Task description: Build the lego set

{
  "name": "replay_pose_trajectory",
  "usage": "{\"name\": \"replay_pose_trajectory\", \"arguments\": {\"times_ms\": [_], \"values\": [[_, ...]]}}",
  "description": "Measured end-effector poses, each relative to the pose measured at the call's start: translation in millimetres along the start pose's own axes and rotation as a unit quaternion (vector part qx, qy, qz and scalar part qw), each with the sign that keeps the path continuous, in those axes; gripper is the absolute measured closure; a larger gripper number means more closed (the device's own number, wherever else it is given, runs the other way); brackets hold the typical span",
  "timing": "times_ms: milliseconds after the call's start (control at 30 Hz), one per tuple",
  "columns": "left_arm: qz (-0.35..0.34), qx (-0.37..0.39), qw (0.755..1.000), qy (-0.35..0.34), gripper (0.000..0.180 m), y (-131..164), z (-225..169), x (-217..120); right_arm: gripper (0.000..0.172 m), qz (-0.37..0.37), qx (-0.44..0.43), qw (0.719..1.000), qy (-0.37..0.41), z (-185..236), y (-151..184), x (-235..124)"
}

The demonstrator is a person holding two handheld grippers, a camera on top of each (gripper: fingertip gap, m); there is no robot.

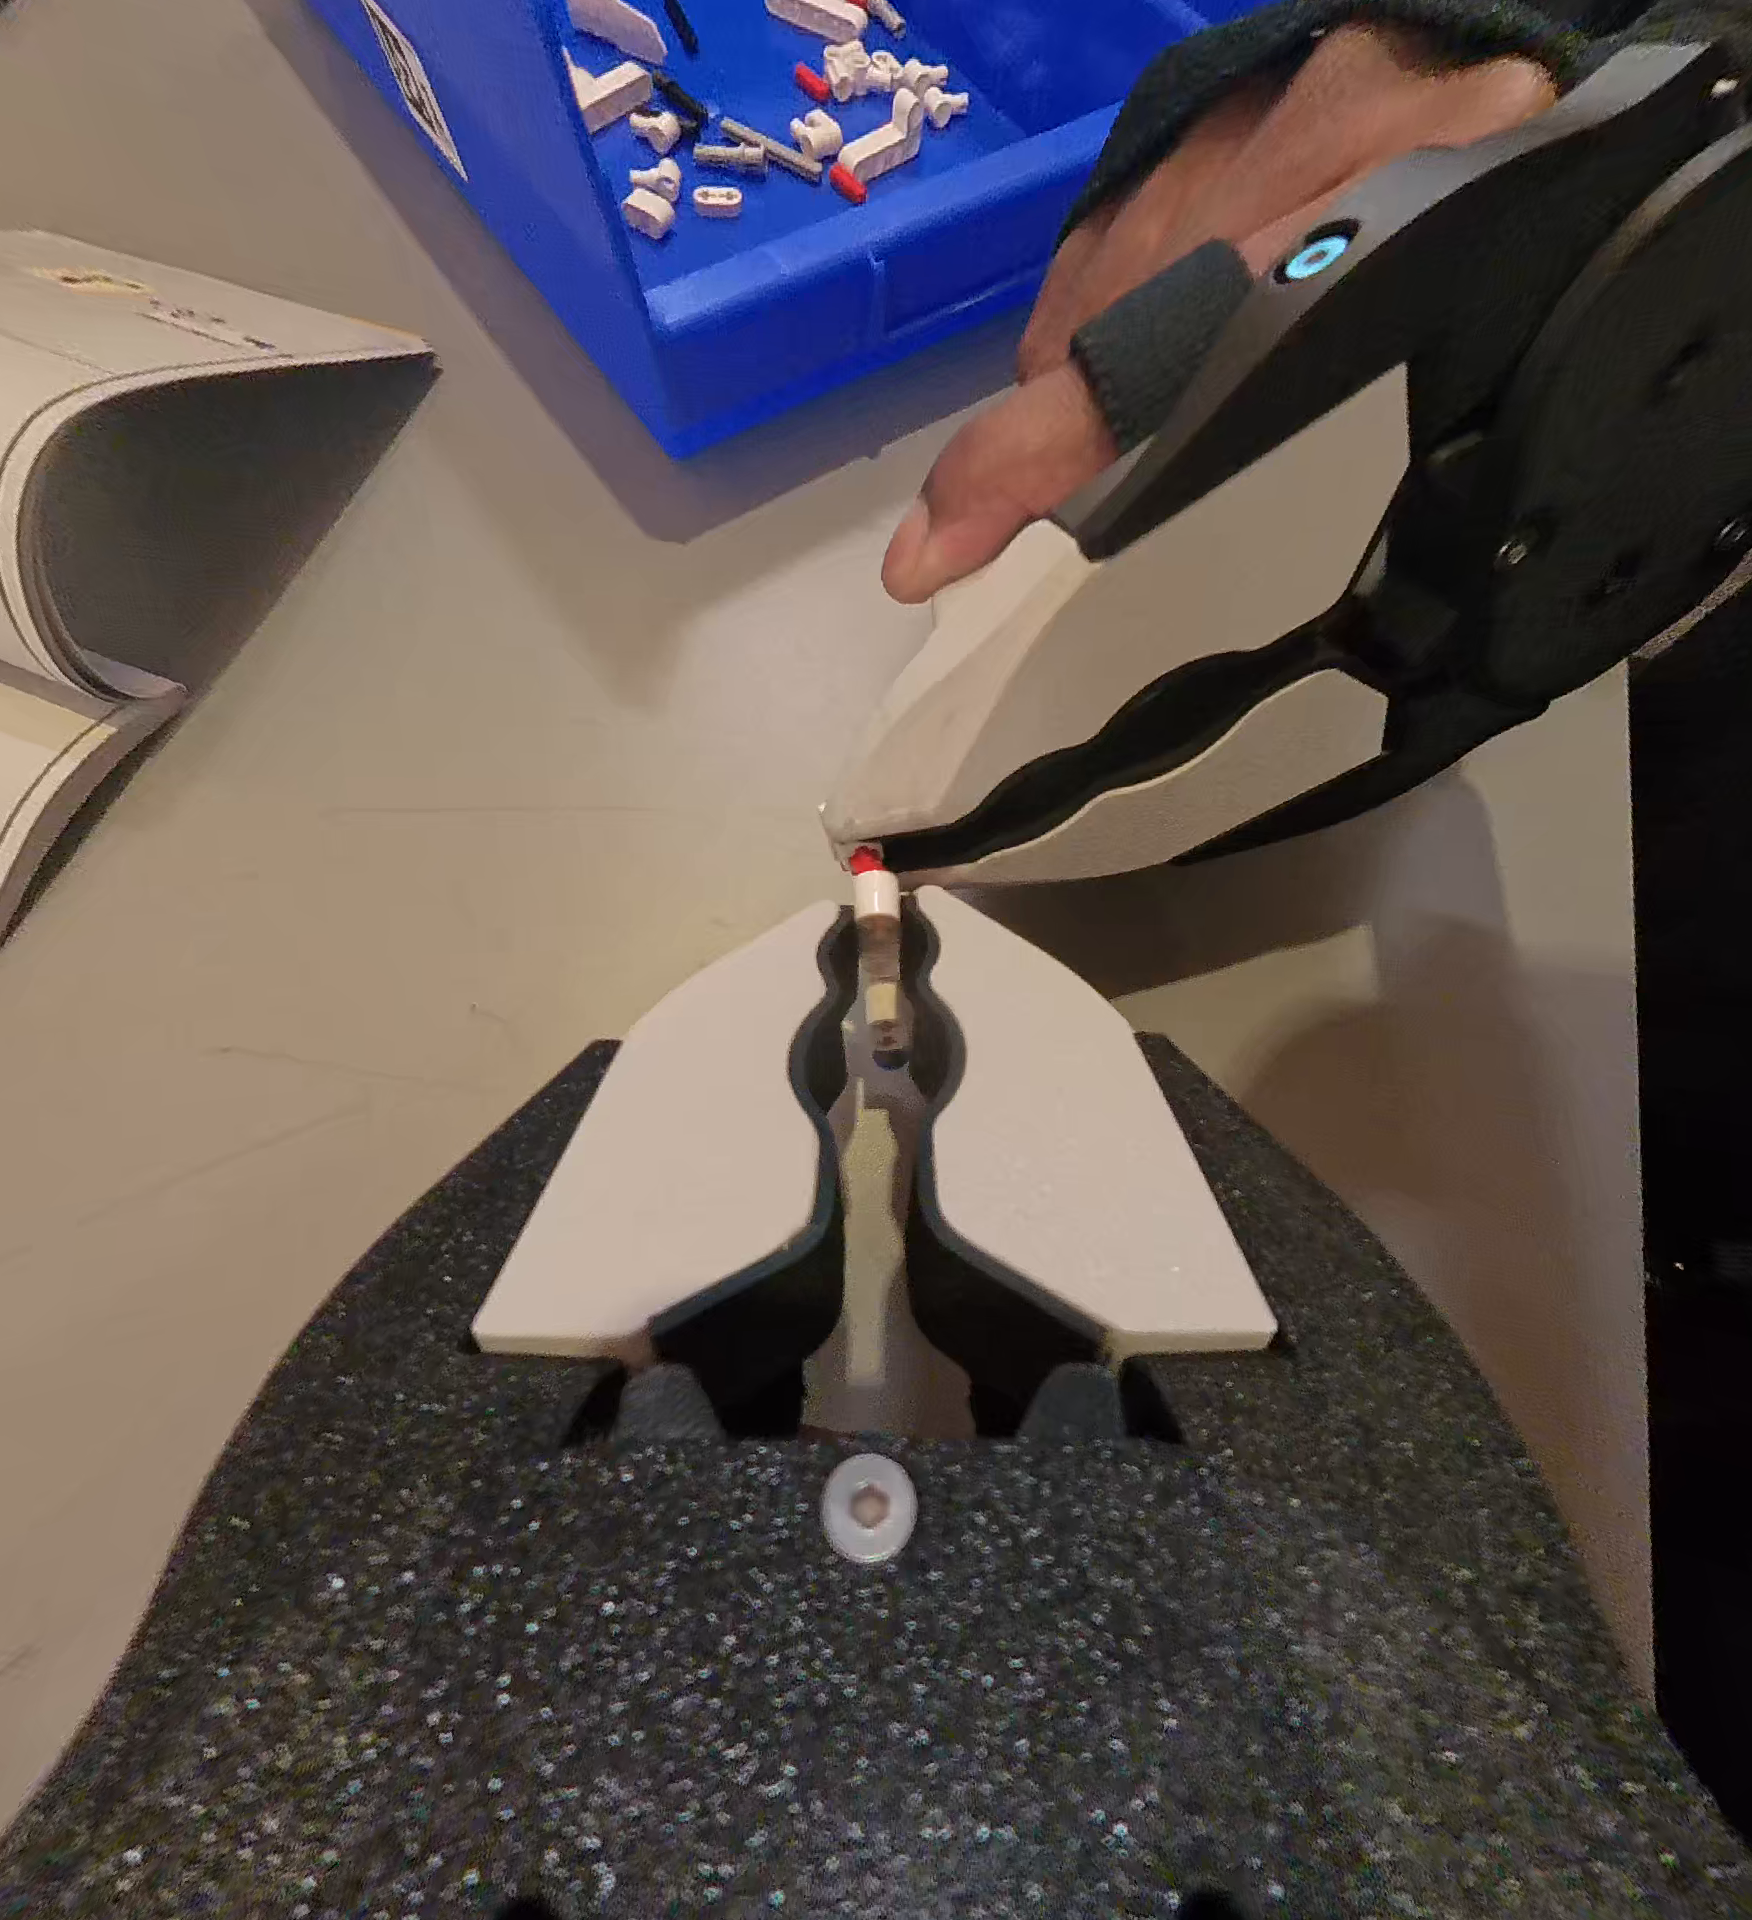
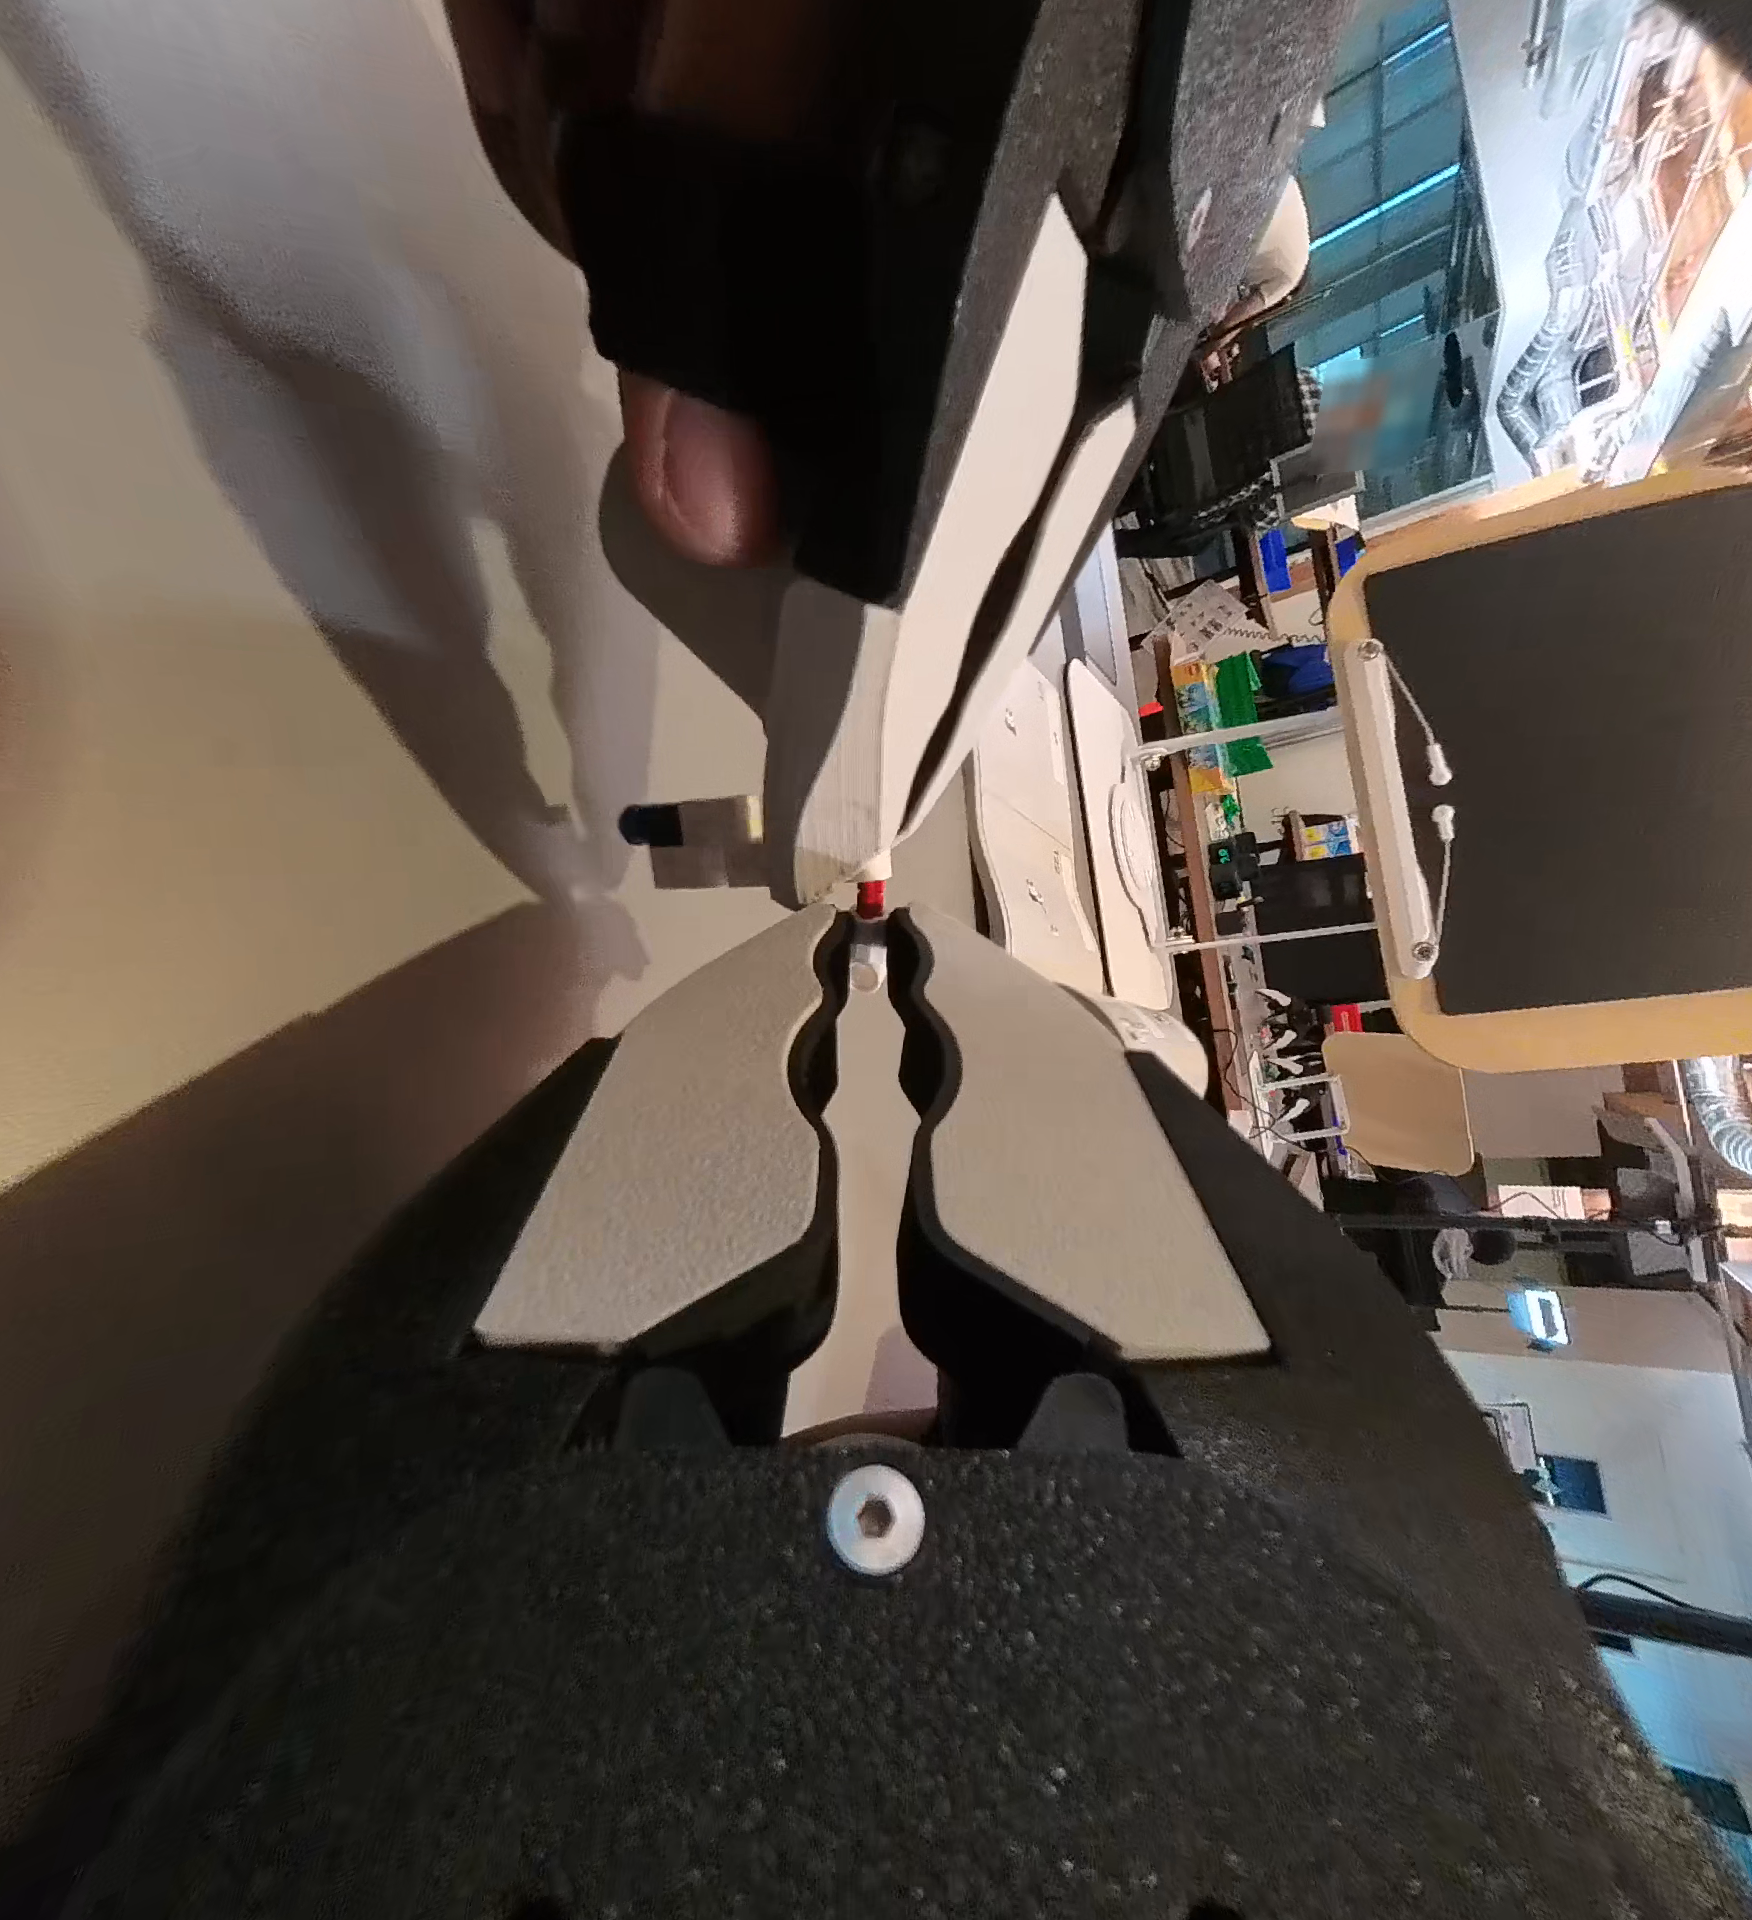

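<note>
In the left wrist view my left gripper [image 1: 877,916] is shut on a thin part assembly: a white sleeve [image 1: 874,894] sticks out past the tips, and a grey shaft [image 1: 880,961] with a cream piece runs back through the jaw hollow. My right gripper [image 1: 867,847] comes in from the right, tip to tip with the left, and a red pin [image 1: 861,860] at its tips meets the white sleeve. In the right wrist view my right gripper [image 2: 867,923] is shut on a small white connector [image 2: 864,961] bearing the red pin [image 2: 870,894]. The left gripper [image 2: 867,871] comes down from above.
A blue bin [image 1: 799,312] of small white, grey and red parts stands at the back. An open booklet [image 1: 72,468] lies at the left on the beige table [image 1: 436,831]. A person's hand [image 1: 1111,416] holds the right gripper. A chair [image 2: 1578,790] shows behind. Left and right tips are no more than a few centimetres apart.
</note>
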State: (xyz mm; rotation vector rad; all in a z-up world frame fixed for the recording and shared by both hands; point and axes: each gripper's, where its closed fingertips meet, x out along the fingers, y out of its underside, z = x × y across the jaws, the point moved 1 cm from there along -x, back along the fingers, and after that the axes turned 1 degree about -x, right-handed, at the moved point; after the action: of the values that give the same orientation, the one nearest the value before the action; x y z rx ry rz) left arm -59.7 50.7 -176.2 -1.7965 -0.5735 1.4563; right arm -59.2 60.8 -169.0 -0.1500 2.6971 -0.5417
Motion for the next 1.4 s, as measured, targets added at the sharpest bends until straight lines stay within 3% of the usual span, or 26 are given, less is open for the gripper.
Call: {"name": "replay_pose_trajectory", "arguments": {"times_ms": [233, 467, 733, 967, 1133, 1400], "values": [[0.004, -0.006, 1.0, 0.02, 0.173, 2.3, -2.7, -1.3, 0.167, -0.02, -0.043, 0.999, 0.011, 2.0, -4.5, -1.9], [0.023, -0.014, 0.999, 0.021, 0.173, 7.6, -2.1, 0.9, 0.167, 0.005, -0.156, 0.986, 0.049, 7.0, -6.4, -1.9], [0.059, 0.011, 0.998, 0.026, 0.174, 16.8, -7.3, 6.7, 0.166, -0.009, -0.195, 0.981, 0.021, 18.4, -7.9, -2.3], [0.025, 0.005, 0.999, 0.033, 0.173, 11.7, -5.3, 2.6, 0.165, -0.034, -0.136, 0.99, 0.018, 11.0, -8.1, -2.7], [-0.011, -0.02, 0.999, 0.038, 0.173, 7.2, -1.0, 0.5, 0.16, -0.052, -0.047, 0.997, 0.015, 1.0, -5.7, -2.0], [-0.089, -0.072, 0.993, -0.013, 0.173, -4.7, 20.0, -4.2, 0.145, -0.059, 0.11, 0.992, 0.025, -19.3, -0.2, -1.3]]}}
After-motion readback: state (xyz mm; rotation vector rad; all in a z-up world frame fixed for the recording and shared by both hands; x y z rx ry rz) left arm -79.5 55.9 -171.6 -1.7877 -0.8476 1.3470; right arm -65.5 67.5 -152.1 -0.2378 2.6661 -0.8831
